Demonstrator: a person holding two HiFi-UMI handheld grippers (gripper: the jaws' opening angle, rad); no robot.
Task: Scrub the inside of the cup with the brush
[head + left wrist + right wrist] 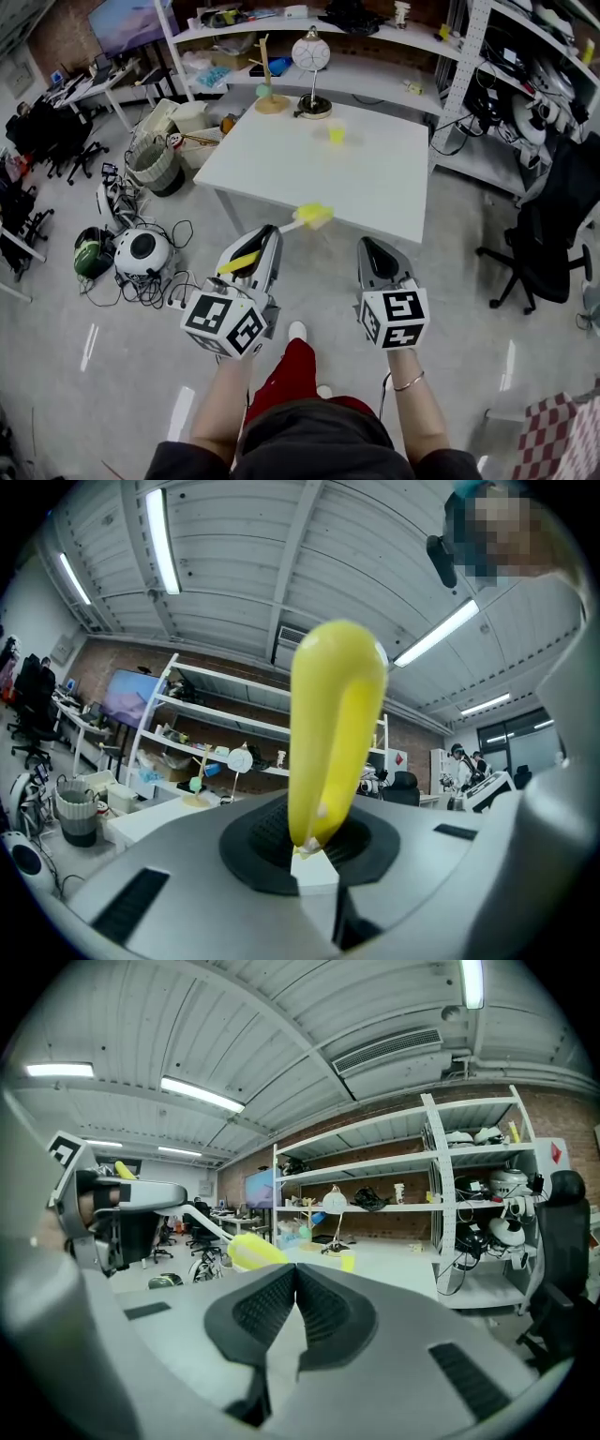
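Note:
A small yellow cup [337, 134] stands on the white table [281, 159], toward its far side; in the right gripper view the cup [348, 1262] shows beyond the jaws. My left gripper [272, 232] is shut on the brush, short of the table's near edge. The brush's yellow handle [239, 262] lies along the gripper, and its yellow head [314, 215] sticks out over the table edge. In the left gripper view the brush [336, 733] fills the middle, rising from the left gripper [314, 850]. My right gripper [368, 246] [296, 1269] is shut and holds nothing.
A lamp with a round white shade [310, 53] and a wooden stand [270, 98] sit at the table's far edge. Shelving [375, 37] lines the back wall. On the floor at left are a wire basket [153, 164], a white round device [142, 251] and cables. A black office chair [553, 234] stands at right.

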